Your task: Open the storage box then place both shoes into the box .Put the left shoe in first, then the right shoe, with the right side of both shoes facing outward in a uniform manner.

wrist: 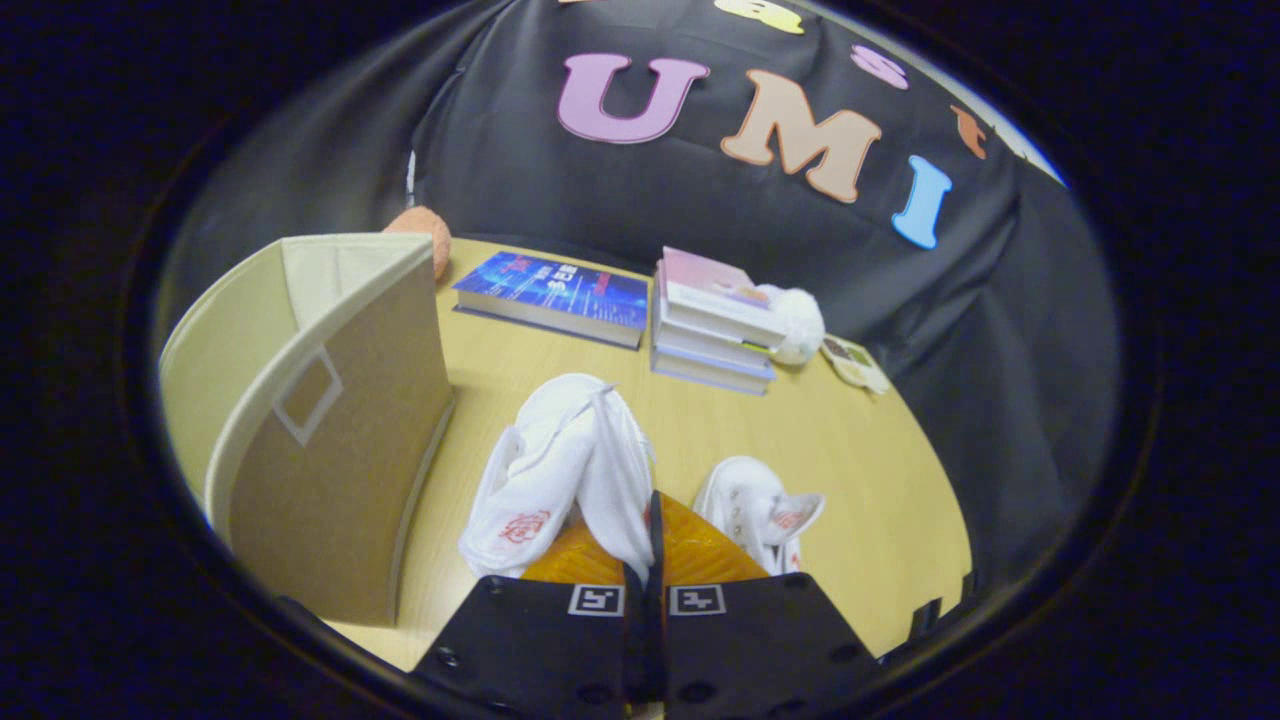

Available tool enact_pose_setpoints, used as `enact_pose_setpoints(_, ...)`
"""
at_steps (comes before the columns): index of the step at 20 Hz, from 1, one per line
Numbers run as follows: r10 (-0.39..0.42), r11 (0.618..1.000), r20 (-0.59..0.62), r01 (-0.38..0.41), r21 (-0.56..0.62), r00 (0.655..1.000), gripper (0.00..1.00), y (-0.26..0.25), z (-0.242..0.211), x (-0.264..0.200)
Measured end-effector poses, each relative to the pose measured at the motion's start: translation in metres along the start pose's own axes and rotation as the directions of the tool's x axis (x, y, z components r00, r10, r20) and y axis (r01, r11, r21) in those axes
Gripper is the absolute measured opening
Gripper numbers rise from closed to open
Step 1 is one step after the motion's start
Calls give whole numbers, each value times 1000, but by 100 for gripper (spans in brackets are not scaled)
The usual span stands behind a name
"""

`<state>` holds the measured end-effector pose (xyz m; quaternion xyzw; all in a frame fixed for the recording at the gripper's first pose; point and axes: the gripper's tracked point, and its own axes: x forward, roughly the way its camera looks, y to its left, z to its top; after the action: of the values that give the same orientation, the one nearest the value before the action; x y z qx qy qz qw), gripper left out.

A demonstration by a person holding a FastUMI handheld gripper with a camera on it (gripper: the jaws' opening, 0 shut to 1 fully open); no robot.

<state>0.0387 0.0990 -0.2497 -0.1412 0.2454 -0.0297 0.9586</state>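
My gripper (655, 530) is shut on a white shoe (555, 470). Its fingers pinch the edge of the shoe's upper, and the shoe hangs to their left with a red logo showing. The second white shoe (755, 505) lies on the wooden table (850, 450) just right of the fingers and partly behind them. The beige fabric storage box (330, 430) stands to the left of the held shoe with its top open. Its tan side has a small label window facing me.
Beyond the shoes lie a blue book (555, 295) and a stack of books (715, 320) with a white plush ball (800, 320) beside it. A small card (855, 362) lies at the far right. An orange plush (425, 235) sits behind the box.
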Motion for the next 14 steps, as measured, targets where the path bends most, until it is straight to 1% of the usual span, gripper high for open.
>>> enact_pose_setpoints(2,-48,999,47,48,3,998,2,-8,33,-17)
enact_pose_setpoints(4,-76,997,108,77,-7,991,2,-11,71,-36)
enact_pose_setpoints(6,-97,995,179,96,11,979,2,-10,110,-60)
enact_pose_setpoints(8,-108,994,234,99,49,966,2,-3,148,-84)
enact_pose_setpoints(11,-87,995,293,66,80,952,2,29,190,-115)
enact_pose_setpoints(12,-75,995,308,52,82,948,2,41,199,-122)
enact_pose_setpoints(14,-36,992,304,-2,123,952,2,74,205,-131)
